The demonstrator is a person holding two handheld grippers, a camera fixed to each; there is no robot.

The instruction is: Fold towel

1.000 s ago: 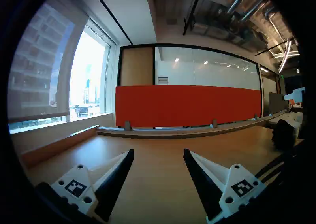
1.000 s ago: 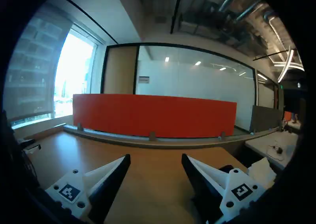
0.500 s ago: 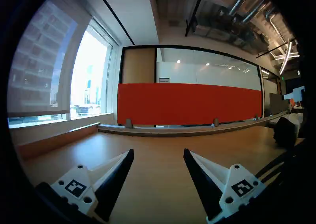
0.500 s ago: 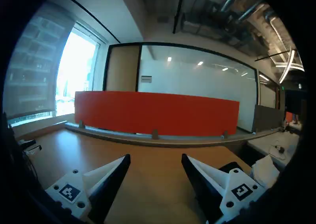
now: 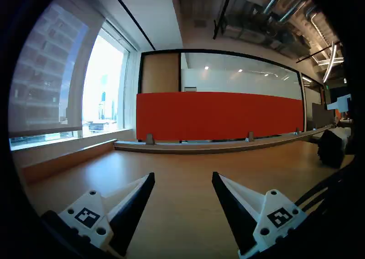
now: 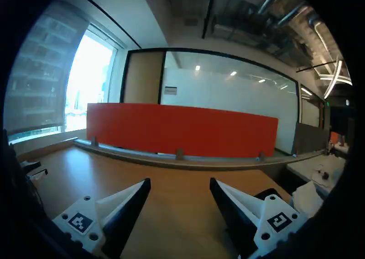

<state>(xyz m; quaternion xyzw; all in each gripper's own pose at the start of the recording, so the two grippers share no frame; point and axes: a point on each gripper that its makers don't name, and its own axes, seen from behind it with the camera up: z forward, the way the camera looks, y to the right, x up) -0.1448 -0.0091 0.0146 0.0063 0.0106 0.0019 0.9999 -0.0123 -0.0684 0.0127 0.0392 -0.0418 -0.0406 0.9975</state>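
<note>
**Both grippers wide open and empty, towel not yet reached**

The left gripper (image 5: 182,174) is held low and almost level over the desk (image 5: 255,161). Its two fingers are spread wide and nothing is between them, only wood. I judge it is held this way to be ready, because open jaws near the surface can slide onto a cloth edge. In the left gripper view the window (image 5: 102,94) is at 10 o'clock and the red screen (image 5: 219,116) stands across the far desk edge at 12 o'clock. A dark block (image 5: 331,147) sits at 3 o'clock; I cannot tell what it is.

The right gripper (image 6: 179,180) has the same pose: fingers wide apart, holding nothing, and it points at the same red screen. In the right gripper view a white heap (image 6: 306,198) lies at 4 o'clock, just past the right finger and seemingly beyond the desk corner. It may be the towel, but it is too small and cut off to be sure. If it is, it lies aside from both grippers, not in front of them, so the right one must turn toward it first.
</note>
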